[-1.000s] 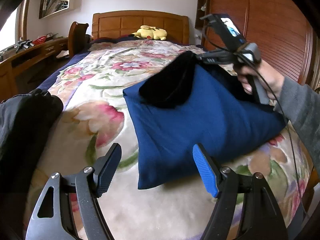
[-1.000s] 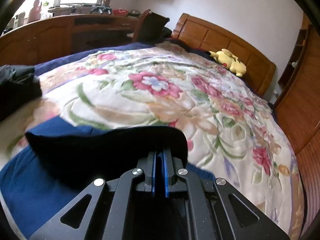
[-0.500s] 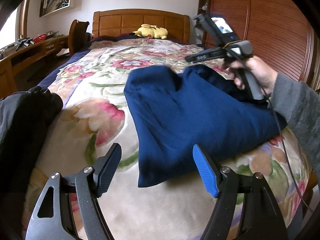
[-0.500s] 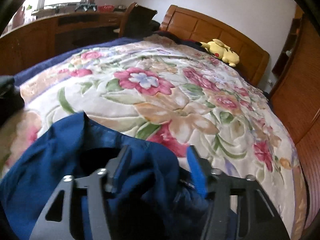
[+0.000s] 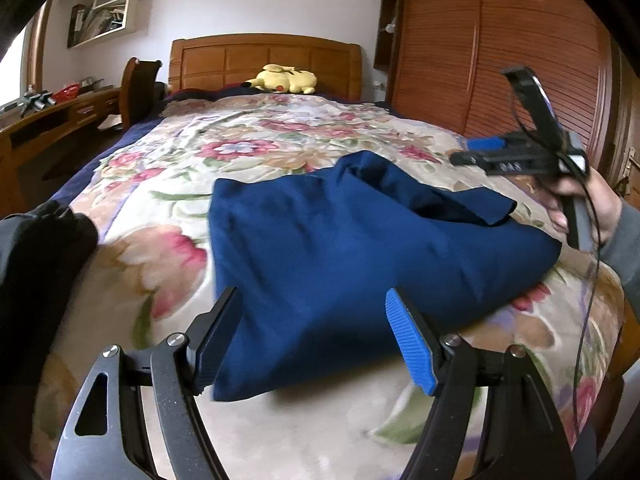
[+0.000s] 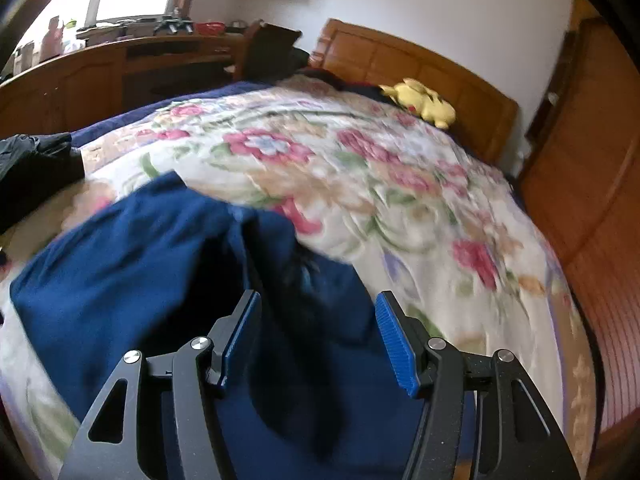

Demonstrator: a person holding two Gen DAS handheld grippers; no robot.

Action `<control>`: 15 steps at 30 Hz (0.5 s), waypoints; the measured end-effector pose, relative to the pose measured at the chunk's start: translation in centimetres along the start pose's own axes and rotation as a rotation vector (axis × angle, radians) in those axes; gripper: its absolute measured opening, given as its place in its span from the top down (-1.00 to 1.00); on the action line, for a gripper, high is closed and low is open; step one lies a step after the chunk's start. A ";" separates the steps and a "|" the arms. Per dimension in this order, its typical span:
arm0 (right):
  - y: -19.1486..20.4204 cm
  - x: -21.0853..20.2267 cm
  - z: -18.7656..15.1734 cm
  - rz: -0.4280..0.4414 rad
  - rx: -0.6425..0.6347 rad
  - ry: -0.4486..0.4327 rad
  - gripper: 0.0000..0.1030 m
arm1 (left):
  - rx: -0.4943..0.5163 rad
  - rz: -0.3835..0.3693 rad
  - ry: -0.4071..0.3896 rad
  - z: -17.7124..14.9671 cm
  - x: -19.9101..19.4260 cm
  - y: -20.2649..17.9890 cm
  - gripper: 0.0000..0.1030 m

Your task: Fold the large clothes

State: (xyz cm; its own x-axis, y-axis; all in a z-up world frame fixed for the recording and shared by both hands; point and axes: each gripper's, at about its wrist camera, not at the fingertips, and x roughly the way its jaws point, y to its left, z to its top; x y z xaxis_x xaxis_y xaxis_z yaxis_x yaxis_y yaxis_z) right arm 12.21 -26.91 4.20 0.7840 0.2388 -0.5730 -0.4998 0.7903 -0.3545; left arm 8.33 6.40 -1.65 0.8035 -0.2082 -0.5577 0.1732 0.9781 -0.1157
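Observation:
A dark blue garment [image 5: 360, 248] lies partly folded on the floral bedspread [image 5: 256, 148], with a loose flap bunched on its far right side. My left gripper [image 5: 316, 344] is open and empty, with its fingers either side of the garment's near corner. My right gripper [image 6: 318, 340] is open and empty, just above the garment [image 6: 132, 276]. In the left wrist view the right gripper [image 5: 476, 150] hovers over the garment's far right edge.
A black garment [image 5: 36, 264] lies at the bed's left edge. A yellow plush toy [image 5: 286, 80] sits by the wooden headboard [image 5: 264, 60]. A wooden desk [image 6: 100, 68] stands left of the bed and a slatted wardrobe [image 5: 500, 48] right.
My right gripper opened and let go of the garment's fold, which dropped onto the garment. The right gripper then drew back to the right. My left gripper moved forward to the garment's near corner.

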 end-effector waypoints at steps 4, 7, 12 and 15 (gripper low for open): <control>-1.2 -1.3 -2.6 -0.017 0.012 0.045 -0.19 | 0.019 -0.011 0.001 0.4 0.8 -1.5 -0.45; -1.7 -2.1 -3.3 -0.014 0.026 0.065 -0.19 | 0.031 -0.017 -0.001 0.6 1.4 -2.5 -0.45; -1.6 -2.5 -3.8 0.001 0.039 0.087 -0.19 | 0.034 -0.020 0.004 0.9 2.4 -3.5 -0.45; -1.4 -2.3 -4.3 0.018 0.035 0.102 -0.19 | 0.033 -0.019 0.009 1.1 2.8 -3.8 -0.45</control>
State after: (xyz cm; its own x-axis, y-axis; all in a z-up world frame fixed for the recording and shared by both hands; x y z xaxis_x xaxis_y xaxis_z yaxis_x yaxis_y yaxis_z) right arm 9.54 -30.93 2.84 0.7323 0.1962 -0.6521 -0.4995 0.8057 -0.3185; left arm 10.58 2.12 -1.91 0.7945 -0.2269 -0.5633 0.2074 0.9732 -0.0995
